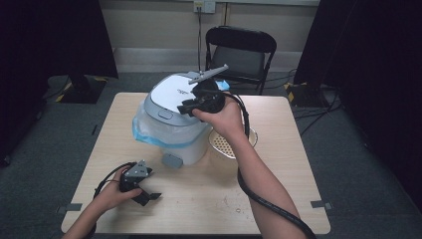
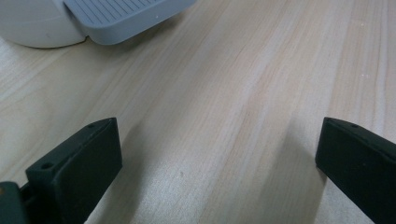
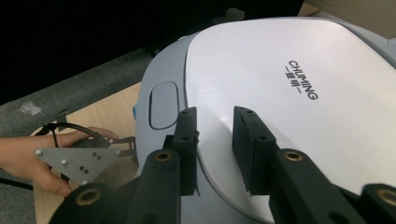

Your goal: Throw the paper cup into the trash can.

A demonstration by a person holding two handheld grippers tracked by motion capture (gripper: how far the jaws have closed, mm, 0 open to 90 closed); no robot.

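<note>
**Our right hand-held gripper sits on the bin lid**

We see a white and grey bin (image 1: 171,122) standing on the table (image 1: 214,199). It stands toward the far side of the table, a bit to our left. A thin blue bag (image 1: 142,132) peeks out under its top part. The flat lid (image 3: 280,93) is down. It has small dark letters on it and a grey push button (image 3: 163,105) near its front edge. A grey foot pedal (image 1: 172,160) sticks out at the bottom of the bin, on the side that faces us.

Our right hand-held gripper (image 1: 191,105) is up over the lid, held in our right hand (image 1: 224,117). In the right gripper view, its two black jaws stand close together, with a narrow gap between them. The lid lies right under them. Nothing is pinched between the jaws. We cannot tell if the tips touch the lid.

Our left hand-held gripper (image 1: 144,194) is low at the near left part of the table, well apart from the bin. Our left hand (image 1: 112,194) holds it. In the left gripper view its jaws stand wide apart, with bare wood between them. The pedal shows at the top of that view, near the gripper but not touching it.

A round pale strainer (image 1: 224,144) lies on the table just to the right of the bin, partly hidden by our right arm. A black chair (image 1: 241,50) stands past the far edge of the table.
</note>
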